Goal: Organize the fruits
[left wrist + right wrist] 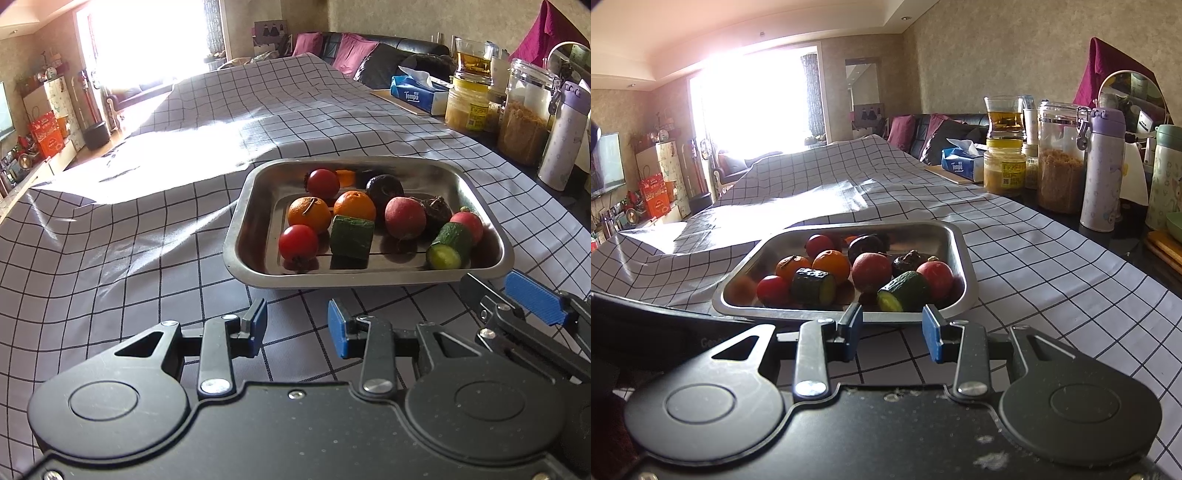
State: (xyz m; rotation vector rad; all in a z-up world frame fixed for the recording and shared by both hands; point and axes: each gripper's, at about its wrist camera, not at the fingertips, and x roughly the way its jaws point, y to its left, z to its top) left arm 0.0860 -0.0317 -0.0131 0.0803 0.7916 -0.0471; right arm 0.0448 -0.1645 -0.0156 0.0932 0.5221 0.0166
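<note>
A: Status of both grippers?
B: Left gripper [297, 325] and right gripper [892, 330]: jaws parted, nothing held, both above the checked cloth [129, 240] just short of the metal tray [964, 251].
A: Fruit location?
B: All in the tray: two oranges [309, 214], tomatoes [297, 242], cucumber pieces [351, 236], red and dark fruits.

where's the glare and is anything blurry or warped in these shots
Left wrist: the window is blown out white, and a bright sun patch washes out the tablecloth; grid lines bow from the fisheye. Right wrist: same blown-out window, and the tray is sharp, though its near left corner looks smeared.
</note>
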